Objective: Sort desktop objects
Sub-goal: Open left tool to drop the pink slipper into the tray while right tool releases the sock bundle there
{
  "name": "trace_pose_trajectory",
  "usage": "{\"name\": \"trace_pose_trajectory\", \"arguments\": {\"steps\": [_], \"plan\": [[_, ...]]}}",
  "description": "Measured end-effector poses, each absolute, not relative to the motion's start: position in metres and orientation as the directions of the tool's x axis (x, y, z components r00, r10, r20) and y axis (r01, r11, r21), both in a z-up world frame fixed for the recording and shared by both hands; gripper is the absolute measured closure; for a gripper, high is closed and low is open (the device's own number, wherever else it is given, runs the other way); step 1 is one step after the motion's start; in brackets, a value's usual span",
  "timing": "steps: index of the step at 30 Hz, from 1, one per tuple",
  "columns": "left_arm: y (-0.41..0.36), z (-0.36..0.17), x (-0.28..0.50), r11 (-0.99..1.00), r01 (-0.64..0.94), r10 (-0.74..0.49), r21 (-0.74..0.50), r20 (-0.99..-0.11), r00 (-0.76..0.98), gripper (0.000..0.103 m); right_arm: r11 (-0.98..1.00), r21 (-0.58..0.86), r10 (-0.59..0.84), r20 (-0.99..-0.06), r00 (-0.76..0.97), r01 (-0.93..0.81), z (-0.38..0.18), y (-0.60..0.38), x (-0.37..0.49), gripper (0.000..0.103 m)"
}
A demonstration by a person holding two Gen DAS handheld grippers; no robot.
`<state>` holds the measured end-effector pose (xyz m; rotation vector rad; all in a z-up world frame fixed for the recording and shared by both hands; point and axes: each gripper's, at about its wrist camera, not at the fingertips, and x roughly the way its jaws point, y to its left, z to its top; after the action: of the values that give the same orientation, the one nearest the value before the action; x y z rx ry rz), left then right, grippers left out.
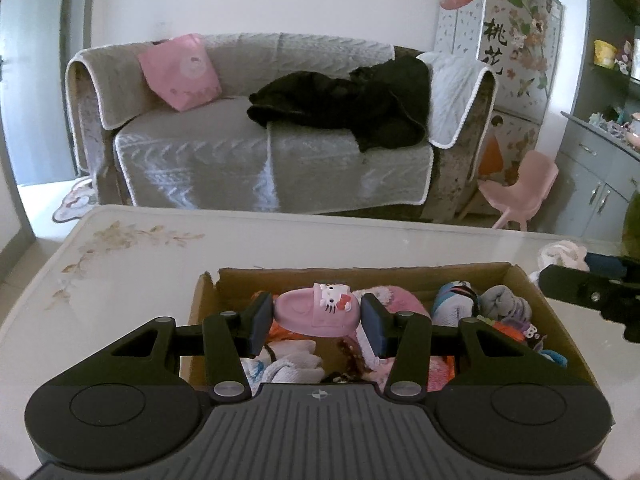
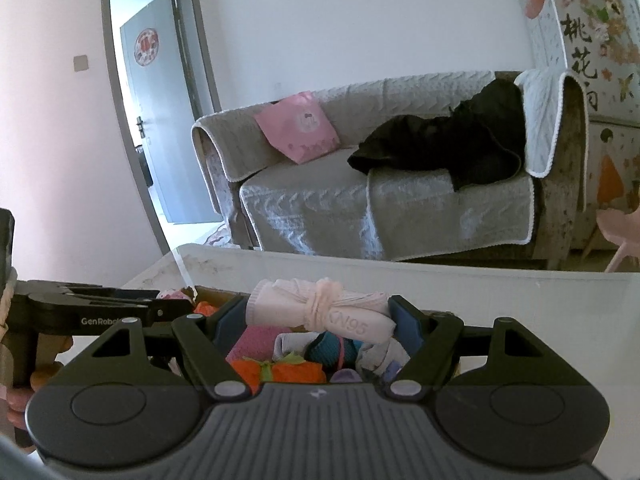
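A small pink slipper (image 1: 316, 312) with a cartoon cat face hangs between the pads of my left gripper (image 1: 318, 322), which is shut on its sides above the cardboard box (image 1: 520, 280). The box holds several rolled socks and soft items (image 1: 496, 304). In the right wrist view my right gripper (image 2: 320, 320) is shut on a rolled pale pink mask bundle (image 2: 320, 312) printed KN95 and tied with a band. It hovers over the same box's contents (image 2: 296, 372). The left gripper (image 2: 100, 308) shows at the left edge of that view, a hand on its handle.
The box sits on a white glossy table (image 1: 120, 264) with a floral print. A rolled white cloth (image 1: 560, 254) lies on the table right of the box. Beyond the table stand a grey covered sofa (image 1: 260, 152), a pink child's chair (image 1: 520, 192) and a cabinet.
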<state>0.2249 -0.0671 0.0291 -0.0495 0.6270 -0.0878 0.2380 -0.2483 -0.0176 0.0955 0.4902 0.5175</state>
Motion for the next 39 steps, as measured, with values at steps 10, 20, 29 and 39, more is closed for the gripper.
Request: {"name": "trace_pose_trajectory", "arguments": {"steps": [10, 20, 29, 39], "plan": [[-0.083, 0.015, 0.235, 0.998, 0.065, -0.064, -0.021, -0.613, 0.787, 0.048, 0.87, 0.223, 0.492, -0.461, 0.738, -0.44, -0.033, -0.246, 0.247, 0.03], [-0.09, 0.004, 0.238, 0.998, 0.049, -0.022, 0.026, -0.63, 0.776, 0.048, 0.881, 0.2, 0.467, -0.515, 0.719, -0.429, -0.051, -0.24, 0.252, 0.03], [-0.1, 0.009, 0.223, 0.99, 0.071, 0.016, 0.12, -0.606, 0.795, 0.028, 0.885, 0.178, 0.457, -0.513, 0.726, -0.431, -0.049, -0.239, 0.245, 0.022], [-0.111, 0.039, 0.161, 0.958, 0.197, -0.064, 0.209, -0.515, 0.855, 0.011, 0.882, 0.132, 0.461, -0.446, 0.767, -0.453, -0.023, -0.251, 0.213, 0.016]]}}
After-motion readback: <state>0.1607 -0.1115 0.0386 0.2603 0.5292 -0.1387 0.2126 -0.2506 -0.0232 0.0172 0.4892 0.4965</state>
